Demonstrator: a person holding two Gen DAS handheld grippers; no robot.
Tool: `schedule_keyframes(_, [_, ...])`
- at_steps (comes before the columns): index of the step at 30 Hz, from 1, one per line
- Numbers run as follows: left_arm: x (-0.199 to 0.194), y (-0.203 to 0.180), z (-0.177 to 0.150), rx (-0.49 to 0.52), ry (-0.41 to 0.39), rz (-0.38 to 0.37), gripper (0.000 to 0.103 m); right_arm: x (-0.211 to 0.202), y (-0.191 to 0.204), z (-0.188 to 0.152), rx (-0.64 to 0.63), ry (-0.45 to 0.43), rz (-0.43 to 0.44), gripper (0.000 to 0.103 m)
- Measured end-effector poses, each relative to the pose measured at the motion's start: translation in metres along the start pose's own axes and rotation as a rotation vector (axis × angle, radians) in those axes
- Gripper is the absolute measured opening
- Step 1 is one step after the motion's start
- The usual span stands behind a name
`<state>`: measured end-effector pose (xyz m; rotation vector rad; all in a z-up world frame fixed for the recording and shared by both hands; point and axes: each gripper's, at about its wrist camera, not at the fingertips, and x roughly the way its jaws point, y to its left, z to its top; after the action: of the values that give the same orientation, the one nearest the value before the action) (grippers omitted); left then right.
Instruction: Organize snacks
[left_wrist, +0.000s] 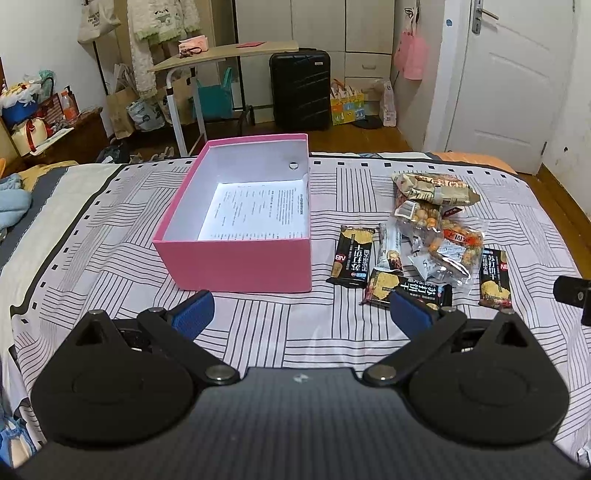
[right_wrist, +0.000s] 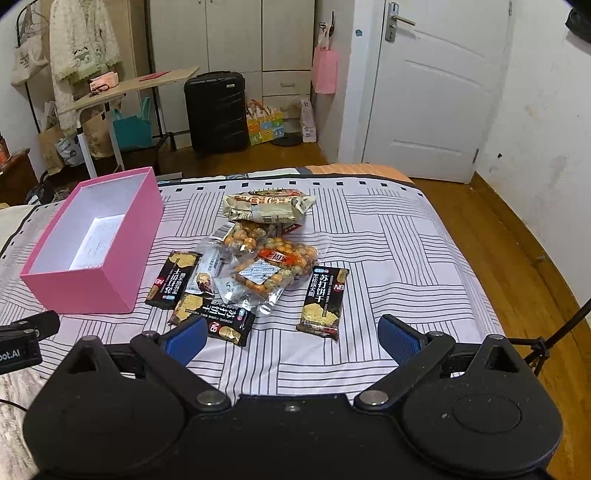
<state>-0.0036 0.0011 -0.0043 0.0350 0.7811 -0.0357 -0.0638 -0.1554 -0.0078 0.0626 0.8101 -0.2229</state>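
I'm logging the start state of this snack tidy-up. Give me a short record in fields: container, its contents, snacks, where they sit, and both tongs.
container: pink box, open, no lid in view
contents: printed paper sheet on its floor, no snacks
snacks: three black cracker packets, clear bags of coated nuts, beige packet
location: piled on the striped bedsheet, right of the box
left tongs: open, empty
right tongs: open, empty

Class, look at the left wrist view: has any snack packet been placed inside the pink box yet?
No: the pink box holds only a printed sheet, and the snack packets lie beside it.
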Motion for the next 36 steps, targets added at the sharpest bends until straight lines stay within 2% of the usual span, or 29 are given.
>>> schedule_keyframes(10, [-0.0017,-0.0032,0.0008,0.013,0.009,-0.007,0.103,-0.0066,0.0040,0.0003,-0.028,-0.033,0.010,0.100])
schedule_keyframes(33, [0.0009,-0.0025,-0.0034,0.029,0.032,-0.013,0.103,-0.0034,0.0071,-0.0050,-0.047,-0.020,0.011,0.100])
schedule_keyframes(36, [0.0011,-0.0021,-0.0036,0.028,0.033,-0.014,0.103,-0.0032,0.0051,-0.0061,-0.046,-0.025,0.035,0.100])
